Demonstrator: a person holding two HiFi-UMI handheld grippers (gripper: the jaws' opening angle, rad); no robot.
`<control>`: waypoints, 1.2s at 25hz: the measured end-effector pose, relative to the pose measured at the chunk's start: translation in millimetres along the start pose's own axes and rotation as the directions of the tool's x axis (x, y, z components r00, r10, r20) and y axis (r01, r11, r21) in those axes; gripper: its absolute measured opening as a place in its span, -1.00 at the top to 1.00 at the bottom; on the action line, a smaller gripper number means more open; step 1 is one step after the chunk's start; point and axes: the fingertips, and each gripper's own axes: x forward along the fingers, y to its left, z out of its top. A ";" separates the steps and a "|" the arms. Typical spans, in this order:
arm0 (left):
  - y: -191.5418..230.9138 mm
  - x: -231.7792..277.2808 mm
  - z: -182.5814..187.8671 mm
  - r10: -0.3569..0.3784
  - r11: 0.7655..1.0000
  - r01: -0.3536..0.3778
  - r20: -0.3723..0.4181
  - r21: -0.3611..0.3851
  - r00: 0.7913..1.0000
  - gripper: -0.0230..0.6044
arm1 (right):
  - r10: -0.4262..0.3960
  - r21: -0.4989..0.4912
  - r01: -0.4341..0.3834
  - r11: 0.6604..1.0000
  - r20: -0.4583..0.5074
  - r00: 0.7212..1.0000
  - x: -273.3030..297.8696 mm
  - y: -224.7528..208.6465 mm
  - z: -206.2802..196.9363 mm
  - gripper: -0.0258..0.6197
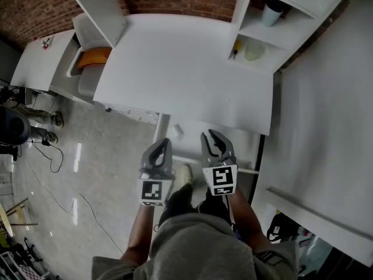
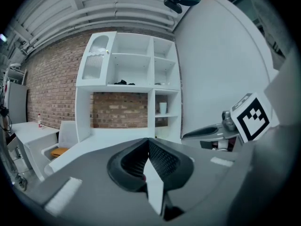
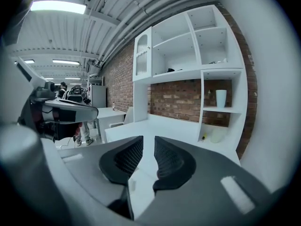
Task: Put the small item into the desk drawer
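Observation:
A white desk (image 1: 180,69) stands in front of me, and a white drawer (image 1: 239,144) seems to stick out open under its front edge. A small white item (image 1: 178,131) lies at the drawer's left side. My left gripper (image 1: 161,147) hovers just in front of the drawer; its jaws meet at the tips with nothing between them (image 2: 148,142). My right gripper (image 1: 214,142) hangs beside it over the drawer. In the right gripper view (image 3: 148,147) a narrow gap shows between its ribbed pads, and nothing is in it.
Shelves (image 1: 262,34) at the desk's right hold a white cup (image 1: 271,13), a yellow-handled tool (image 1: 236,48) and a pale bowl-like thing (image 1: 254,52). A chair with an orange cushion (image 1: 93,57) and a second table (image 1: 35,63) stand at left. Cables lie on the floor (image 1: 58,156).

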 end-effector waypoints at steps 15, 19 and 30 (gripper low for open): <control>-36.2 -9.4 17.7 -0.210 0.976 0.208 0.026 0.069 0.977 0.89 | -0.212 0.051 0.210 0.976 0.050 0.976 -61.6 -10.2 12.9 0.86; -33.4 -14.7 16.8 -0.217 0.974 0.215 0.030 0.069 0.976 0.89 | -0.240 0.048 0.238 0.970 0.054 0.969 -74.4 -5.8 11.0 0.91; -39.3 -19.6 13.2 -0.247 0.967 0.245 0.024 0.071 0.969 0.89 | -0.269 0.054 0.266 0.962 0.037 0.963 -88.5 -2.9 3.4 0.91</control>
